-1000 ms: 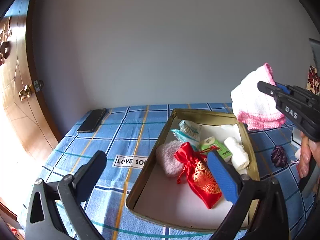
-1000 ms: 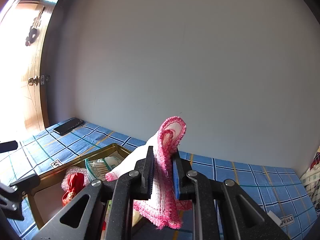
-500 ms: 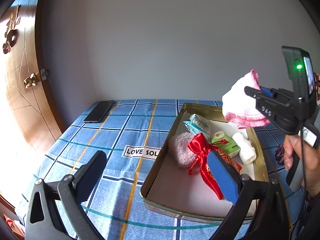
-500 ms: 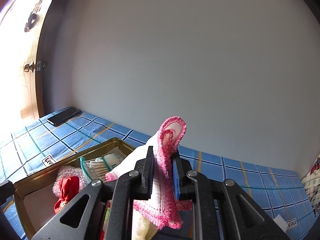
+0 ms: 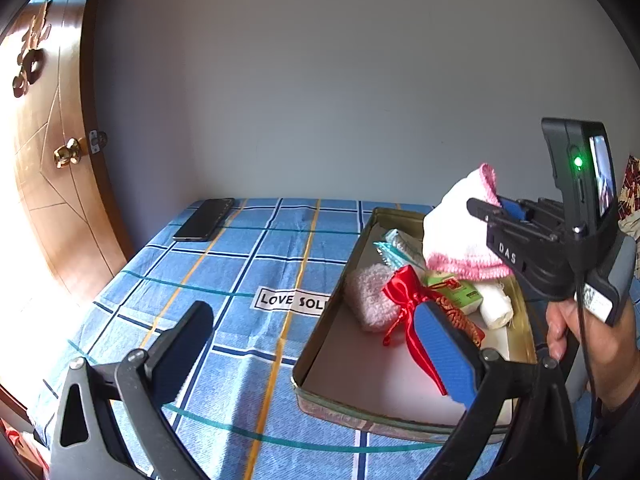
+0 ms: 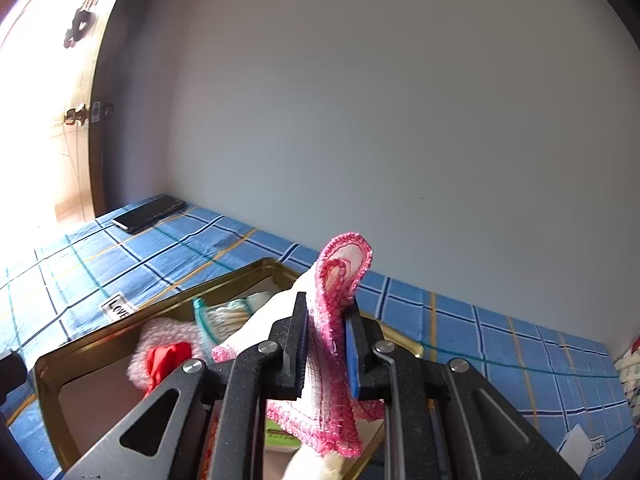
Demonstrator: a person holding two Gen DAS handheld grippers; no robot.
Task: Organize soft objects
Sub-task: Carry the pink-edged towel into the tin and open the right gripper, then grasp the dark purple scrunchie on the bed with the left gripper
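Blue checked tablecloth (image 5: 248, 264) holds a phone (image 5: 205, 220) far left; the left gripper (image 5: 316, 344) gapes empty. Rightward, above the tin (image 5: 352, 264), the right gripper (image 6: 326, 344) pinches the cloth (image 6: 332, 320), whose dangling hem might drape over the rim on release.

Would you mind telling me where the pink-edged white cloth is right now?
The pink-edged cloth is clamped in the right gripper, held in the air above the far right part of the gold tin.
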